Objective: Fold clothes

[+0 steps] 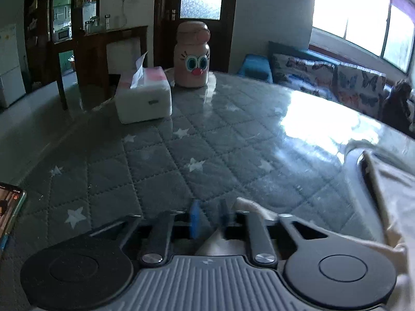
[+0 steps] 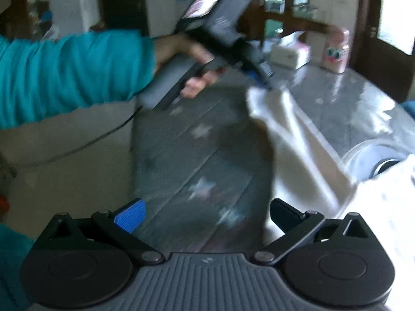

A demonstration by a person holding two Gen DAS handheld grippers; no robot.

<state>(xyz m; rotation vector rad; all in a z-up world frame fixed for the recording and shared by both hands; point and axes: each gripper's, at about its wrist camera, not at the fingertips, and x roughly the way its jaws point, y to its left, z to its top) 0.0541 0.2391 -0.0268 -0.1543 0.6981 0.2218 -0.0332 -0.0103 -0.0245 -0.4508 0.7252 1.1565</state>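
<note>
A cream-white garment [image 2: 298, 140] hangs above the grey quilted table cover with white stars [image 2: 197, 160]. In the right wrist view my left gripper [image 2: 262, 81], held by a hand in a teal sleeve, is shut on the garment's upper corner and lifts it. In the left wrist view the left gripper [image 1: 208, 216] has its blue pads close together with cloth [image 1: 389, 197] trailing to the right. My right gripper [image 2: 205, 216] is open and empty, with the garment's edge near its right finger.
A white tissue box [image 1: 144, 98] and a pink face-painted jar [image 1: 192, 57] stand at the table's far side. A phone [image 1: 10, 207] lies at the left edge. A round glass-lidded item [image 2: 376, 158] sits under the cloth. A sofa and windows are behind.
</note>
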